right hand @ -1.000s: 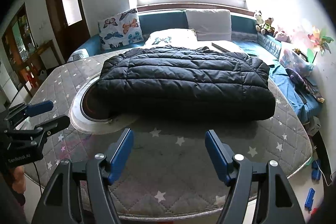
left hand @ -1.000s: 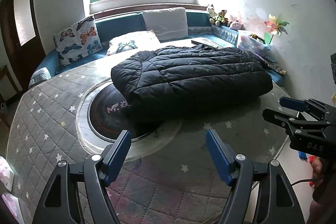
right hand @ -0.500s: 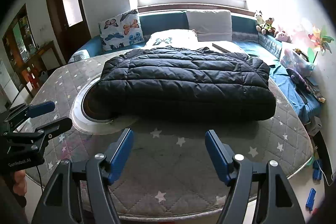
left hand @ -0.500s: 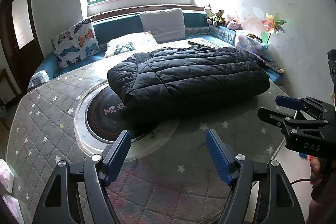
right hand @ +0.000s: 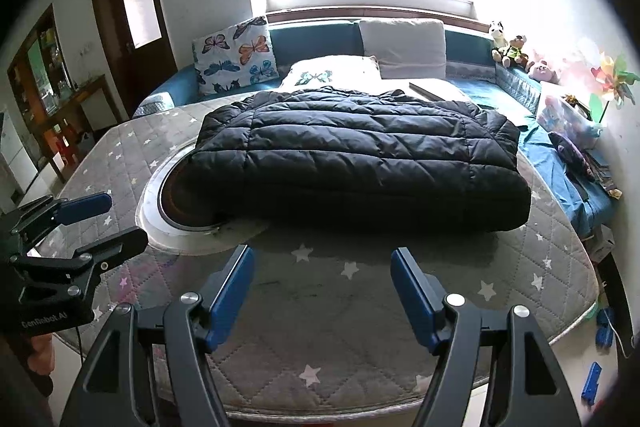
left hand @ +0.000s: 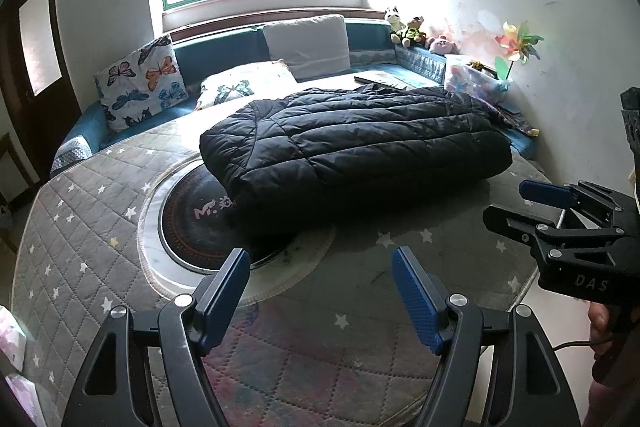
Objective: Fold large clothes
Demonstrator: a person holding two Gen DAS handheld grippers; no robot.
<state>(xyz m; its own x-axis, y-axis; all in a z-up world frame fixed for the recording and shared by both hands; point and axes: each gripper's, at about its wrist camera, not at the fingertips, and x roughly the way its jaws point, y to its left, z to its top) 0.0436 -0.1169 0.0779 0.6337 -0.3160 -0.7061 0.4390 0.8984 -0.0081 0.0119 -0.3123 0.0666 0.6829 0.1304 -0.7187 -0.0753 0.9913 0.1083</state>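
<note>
The black puffer jacket [right hand: 356, 155] lies as a folded, puffy slab on the star-quilted mattress [right hand: 360, 303], its long axis running crosswise to us, one end overlapping the round mat [left hand: 192, 223]. It sits ahead of both our tools and apart from them. Our left gripper [left hand: 320, 291] and right gripper [right hand: 322, 287] stand wide and empty, the right one facing its middle more squarely.

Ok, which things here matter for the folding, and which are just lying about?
For the job: black puffer jacket, left gripper, right gripper, both open and empty.

Lying about: butterfly pillow, grey cushion, stuffed toys, pinwheel.
</note>
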